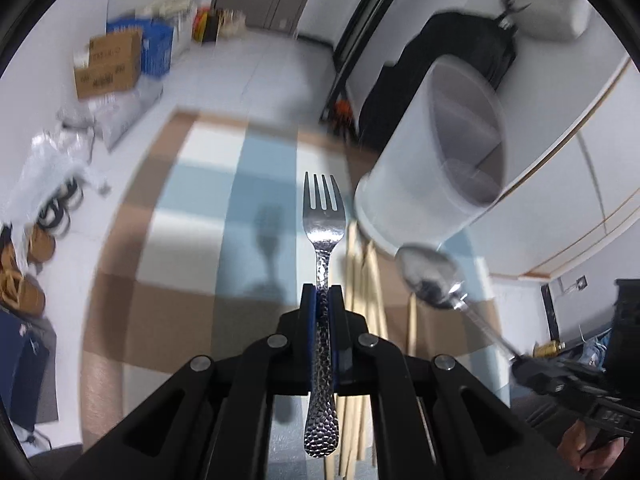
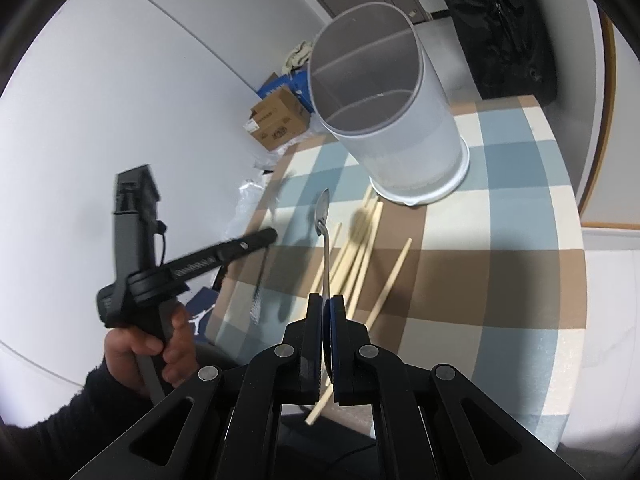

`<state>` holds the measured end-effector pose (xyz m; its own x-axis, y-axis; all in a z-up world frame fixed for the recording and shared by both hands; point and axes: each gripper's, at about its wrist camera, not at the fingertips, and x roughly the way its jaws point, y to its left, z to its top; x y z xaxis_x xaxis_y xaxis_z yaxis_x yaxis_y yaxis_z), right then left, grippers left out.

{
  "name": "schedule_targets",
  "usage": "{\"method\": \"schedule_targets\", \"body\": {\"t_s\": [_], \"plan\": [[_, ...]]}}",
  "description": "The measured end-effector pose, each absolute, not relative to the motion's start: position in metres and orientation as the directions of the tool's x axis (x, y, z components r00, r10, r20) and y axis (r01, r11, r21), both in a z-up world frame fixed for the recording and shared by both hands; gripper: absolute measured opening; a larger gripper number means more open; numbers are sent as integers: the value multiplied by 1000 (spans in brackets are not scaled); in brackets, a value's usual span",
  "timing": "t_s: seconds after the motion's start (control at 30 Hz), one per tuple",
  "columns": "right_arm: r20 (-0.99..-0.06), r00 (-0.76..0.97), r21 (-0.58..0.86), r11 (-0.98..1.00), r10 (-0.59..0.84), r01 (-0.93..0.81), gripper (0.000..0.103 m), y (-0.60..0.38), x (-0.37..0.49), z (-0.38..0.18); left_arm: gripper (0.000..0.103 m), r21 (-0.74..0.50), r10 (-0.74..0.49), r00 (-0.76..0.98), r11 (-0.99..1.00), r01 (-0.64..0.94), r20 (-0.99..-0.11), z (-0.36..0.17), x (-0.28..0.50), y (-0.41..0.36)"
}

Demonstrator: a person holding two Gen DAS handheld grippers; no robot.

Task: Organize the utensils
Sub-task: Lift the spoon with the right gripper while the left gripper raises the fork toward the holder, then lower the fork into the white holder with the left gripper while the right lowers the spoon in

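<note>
On the checked tablecloth [image 2: 500, 264] I note loose wooden chopsticks [image 2: 360, 252] lying just beside the translucent divided holder [image 2: 400, 136], which stands upright and holds nothing that I can see. My left gripper [image 1: 323, 300] is pinched tight on a hammered-handle fork [image 1: 323, 216], tines pointing away. My right gripper [image 2: 326, 308] is clamped on the handle of a spoon [image 2: 322, 210], bowl forward. I judge the step to be carrying both pieces to the holder; next, each must be tipped handle-down over a compartment before release. The left wrist view shows the fork's grip squarely and the spoon's broad face. Only the right wrist view shows the holder's dividers, the chopsticks' spread, and the hand [image 2: 148, 356] on the left tool.
</note>
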<state>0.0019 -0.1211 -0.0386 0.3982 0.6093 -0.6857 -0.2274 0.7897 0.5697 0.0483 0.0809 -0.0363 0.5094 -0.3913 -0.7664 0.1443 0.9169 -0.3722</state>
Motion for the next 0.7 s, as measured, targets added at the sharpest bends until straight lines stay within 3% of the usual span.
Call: {"method": "schedule_targets", "body": {"t_s": [0.4,0.7], "plan": [[-671,397,598,774,626,-211,3,-130,-1,-18,2,-399,-453,751,875,272,-481,54,53,57],[-673,403,615,772,620,-163,3,-168,15,44,2,-417,-498,787,843,340,-365,60,83,48]]}}
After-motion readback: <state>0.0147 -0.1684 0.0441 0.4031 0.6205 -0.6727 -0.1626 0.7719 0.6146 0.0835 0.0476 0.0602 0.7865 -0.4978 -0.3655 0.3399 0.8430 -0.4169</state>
